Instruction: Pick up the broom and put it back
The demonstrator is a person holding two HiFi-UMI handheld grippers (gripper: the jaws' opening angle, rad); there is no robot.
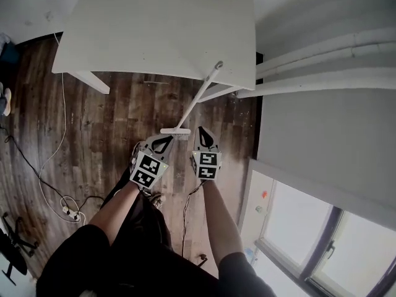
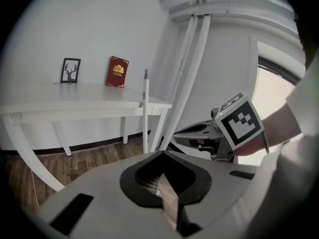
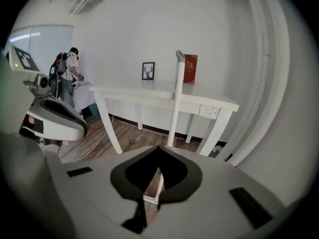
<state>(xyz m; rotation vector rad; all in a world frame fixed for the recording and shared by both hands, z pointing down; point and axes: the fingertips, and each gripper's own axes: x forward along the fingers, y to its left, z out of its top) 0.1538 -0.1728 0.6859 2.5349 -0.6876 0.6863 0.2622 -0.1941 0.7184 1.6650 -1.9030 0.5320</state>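
Closed tip to tip on the left gripper [image 1: 162,143] and on the right gripper [image 1: 206,138] alike, clasping nothing. Through the slot behind the right tips, only floor [image 1: 124,116] and the white head of the broom [image 1: 194,101]. Held low and side by side, aimed at the broom's foot: left just beside the head, right just off its end, neither touching.

Propped, that broom, with its head flat on the floor and its handle slanting up to rest on the edge of the table [image 1: 154,30] near a corner leg. Leaned that way, presumably, to stand with no hand on it. Either parked for good or waiting to be taken; impossible to say which from this alone. If waiting, would call for opening first, then closing round the thin handle, probably low down where both tips point. Some risk of the handle sliding along the table edge and toppling at a nudge.

Counted:
- One broom, one table, two grippers.
- On the table, two things stood upright against the wall for show: one frame [image 2: 71,70] with an antlered head, one red book [image 2: 117,71].
- Three pipes [image 1: 322,60] along the wall, as far as can be made out.
- One white cable [image 1: 52,153] looping over the floor at left.
- One person [image 3: 67,73] far off, in the right gripper view.
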